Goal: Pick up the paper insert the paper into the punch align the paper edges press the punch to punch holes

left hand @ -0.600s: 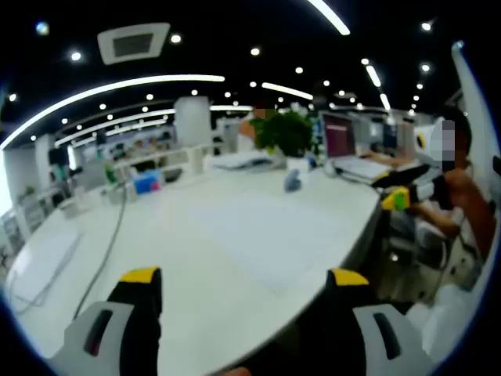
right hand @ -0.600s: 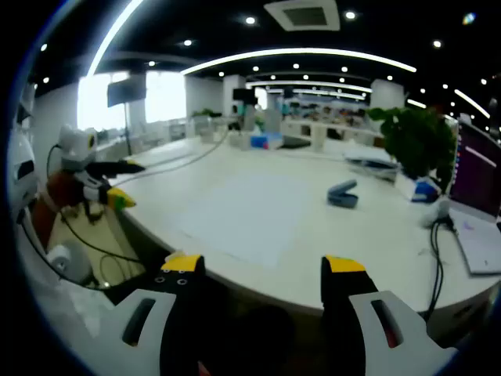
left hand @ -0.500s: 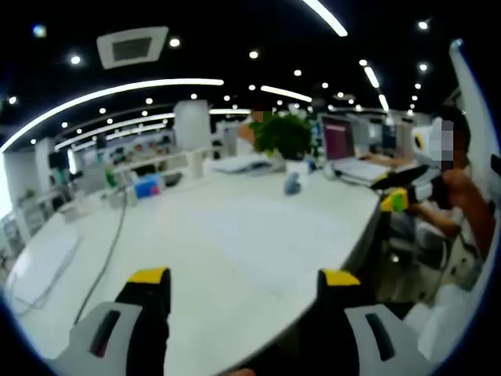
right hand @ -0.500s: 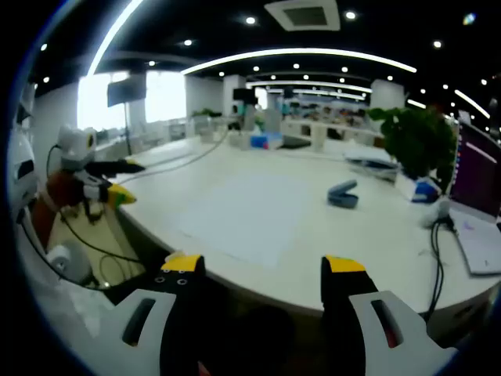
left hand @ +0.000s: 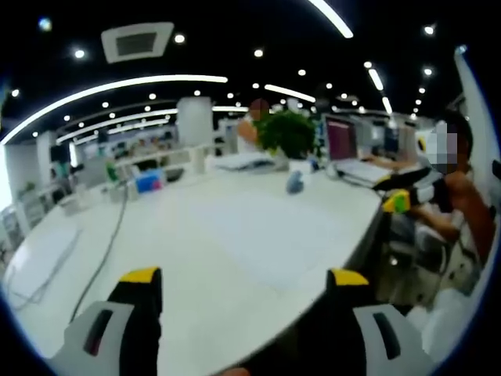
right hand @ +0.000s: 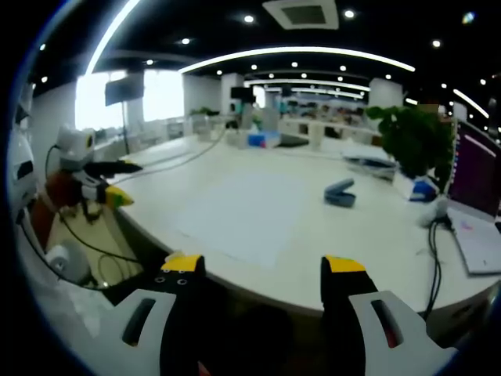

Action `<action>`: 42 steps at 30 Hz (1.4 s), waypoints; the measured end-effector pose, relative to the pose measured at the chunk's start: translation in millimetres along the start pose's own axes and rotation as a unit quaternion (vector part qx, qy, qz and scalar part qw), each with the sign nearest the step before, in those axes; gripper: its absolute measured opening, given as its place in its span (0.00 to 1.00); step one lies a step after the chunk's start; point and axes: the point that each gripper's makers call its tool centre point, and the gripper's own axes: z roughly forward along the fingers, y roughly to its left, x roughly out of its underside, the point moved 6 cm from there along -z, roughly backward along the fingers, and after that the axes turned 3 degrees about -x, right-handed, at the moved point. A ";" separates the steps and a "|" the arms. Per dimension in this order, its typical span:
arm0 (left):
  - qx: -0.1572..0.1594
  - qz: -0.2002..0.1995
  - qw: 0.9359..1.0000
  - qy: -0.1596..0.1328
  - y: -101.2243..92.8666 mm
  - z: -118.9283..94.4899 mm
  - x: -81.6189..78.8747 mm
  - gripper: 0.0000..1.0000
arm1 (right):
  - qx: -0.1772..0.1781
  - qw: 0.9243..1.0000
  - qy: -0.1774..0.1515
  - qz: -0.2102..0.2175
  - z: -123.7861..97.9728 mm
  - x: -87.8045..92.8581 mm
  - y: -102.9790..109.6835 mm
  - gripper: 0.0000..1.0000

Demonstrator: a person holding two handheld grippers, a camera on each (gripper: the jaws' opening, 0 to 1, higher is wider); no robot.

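I find both tools, left (left hand: 244, 276) and right (right hand: 262, 262), wide open, empty. Paper (right hand: 243, 207) lies flat on counter (right hand: 376, 258); I advise approaching its near edge low.

Bright ceiling lights (left hand: 141, 81), soft blur, fisheye bending.

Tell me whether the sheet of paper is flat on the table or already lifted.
Flat. The paper lies spread on the white table, no edge raised, away from the blue punch. Both grippers are open, holding nothing.
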 end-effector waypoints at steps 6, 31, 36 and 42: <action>0.007 0.001 1.000 0.000 -2.6 0.6 2.2 0.79 | 0.000 1.000 0.000 0.000 0.4 -0.4 -0.1 0.61; 0.005 -0.015 1.000 -0.006 -1.7 -0.4 3.4 0.82 | 0.004 1.000 -0.005 -0.003 -1.2 -3.3 2.4 0.61; 0.007 -0.014 1.000 -0.008 -2.4 4.0 4.2 0.82 | -0.003 1.000 -0.001 -0.012 4.7 -3.6 4.3 0.60; 0.008 -0.014 1.000 -0.009 -2.9 9.8 4.1 0.82 | -0.009 1.000 -0.003 -0.014 13.2 -6.2 5.2 0.60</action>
